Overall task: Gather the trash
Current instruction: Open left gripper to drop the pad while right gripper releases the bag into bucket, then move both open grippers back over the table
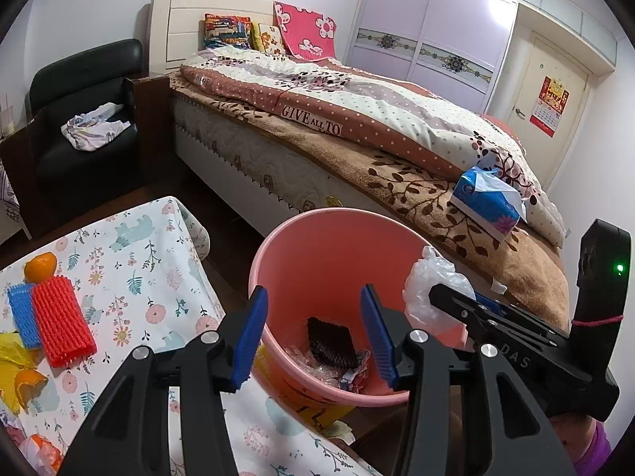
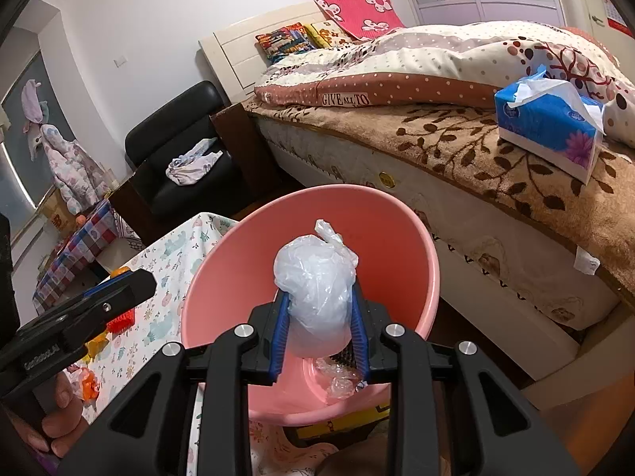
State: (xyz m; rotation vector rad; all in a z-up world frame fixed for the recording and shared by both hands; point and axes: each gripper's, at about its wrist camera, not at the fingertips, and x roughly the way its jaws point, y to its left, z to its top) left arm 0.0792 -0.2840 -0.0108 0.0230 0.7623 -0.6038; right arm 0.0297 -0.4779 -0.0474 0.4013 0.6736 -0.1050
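Round pink plastic bin [image 1: 317, 238]: dark mesh pad [image 1: 331, 343], wrappers in. Left gripper [image 1: 313, 337] open, empty. Right gripper [image 2: 319, 329] clamps crumpled clear plastic bag [image 2: 315, 277] (over bin). Left on table: red foam net sleeve [image 1: 63, 319], orange peel [image 1: 25, 388].

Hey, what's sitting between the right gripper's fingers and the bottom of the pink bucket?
A crumpled clear plastic bag, pinched between the right gripper fingers, hangs over the pink bucket. Below it, the right wrist view shows only plastic wrappers on the bucket's bottom.
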